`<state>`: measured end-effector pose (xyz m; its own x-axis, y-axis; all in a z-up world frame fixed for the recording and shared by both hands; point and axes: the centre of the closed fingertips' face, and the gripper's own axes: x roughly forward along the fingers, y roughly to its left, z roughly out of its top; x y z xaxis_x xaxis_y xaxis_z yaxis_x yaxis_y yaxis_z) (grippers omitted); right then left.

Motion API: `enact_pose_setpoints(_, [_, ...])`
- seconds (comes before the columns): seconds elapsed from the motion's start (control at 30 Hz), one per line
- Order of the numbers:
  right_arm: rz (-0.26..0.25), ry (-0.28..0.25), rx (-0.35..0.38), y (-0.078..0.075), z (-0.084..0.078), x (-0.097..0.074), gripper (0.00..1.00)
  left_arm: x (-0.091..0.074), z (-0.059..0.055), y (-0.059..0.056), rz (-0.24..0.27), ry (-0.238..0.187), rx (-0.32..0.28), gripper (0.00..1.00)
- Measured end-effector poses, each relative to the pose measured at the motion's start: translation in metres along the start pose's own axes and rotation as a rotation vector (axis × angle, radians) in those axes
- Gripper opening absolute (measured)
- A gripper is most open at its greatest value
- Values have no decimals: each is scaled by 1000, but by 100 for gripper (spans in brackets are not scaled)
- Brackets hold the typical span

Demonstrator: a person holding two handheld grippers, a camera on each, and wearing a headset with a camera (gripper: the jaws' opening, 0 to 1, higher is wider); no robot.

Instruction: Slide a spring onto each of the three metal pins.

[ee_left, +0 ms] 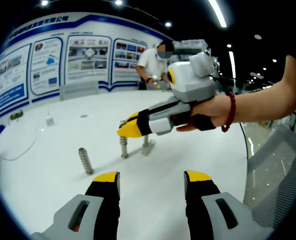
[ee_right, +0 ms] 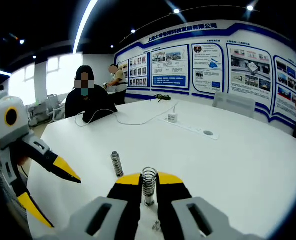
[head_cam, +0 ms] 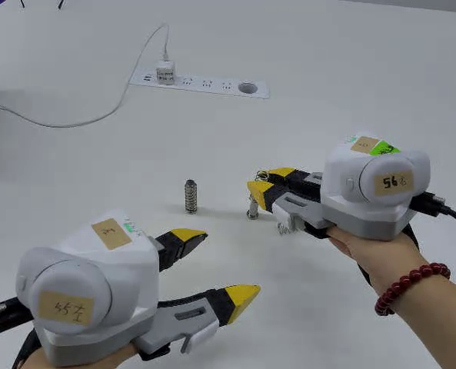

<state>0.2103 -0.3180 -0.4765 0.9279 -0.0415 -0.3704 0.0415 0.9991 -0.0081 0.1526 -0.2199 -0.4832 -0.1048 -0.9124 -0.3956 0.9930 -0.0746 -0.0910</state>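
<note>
- Right claw [ee_right: 148, 179] pinches a spring [ee_right: 148, 175] upright, axis vertical, directly over a metal pin [ee_right: 148, 201] on the white desk [head_cam: 327, 69].
- Left claw [head_cam: 228, 261], spread and empty, sits farther back; a spring-fitted pin [head_cam: 190, 196] stands alongside.

I'm in what looks like a company or institute exhibition hall used as a lab. Blue-and-white display boards [ee_right: 207, 60] with photos and Chinese text line the curved wall, and strip lights [ee_right: 85, 22] and spotlights cross a dark ceiling. My bench is a big white meeting table [head_cam: 327, 61] with a power strip [head_cam: 201, 82] toward its far side, a seated person [ee_right: 88, 102] at one edge and grey chairs [ee_right: 232, 102] along another.
</note>
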Motion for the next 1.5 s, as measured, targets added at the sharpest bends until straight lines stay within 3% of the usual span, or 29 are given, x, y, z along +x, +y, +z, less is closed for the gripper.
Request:
enact_pose_setpoints(1.07, [9,105,10,4,-32,10,12,-1,0,3,11,0,-7,52])
enact_pose_setpoints(1.33, [2,107,29,3,-32,11,12,-1,-1,3,15,4,-5,52])
enact_pose_setpoints(1.5, [3,112,45,5,-32,9,19,-1,-1,3,15,2,-4,52])
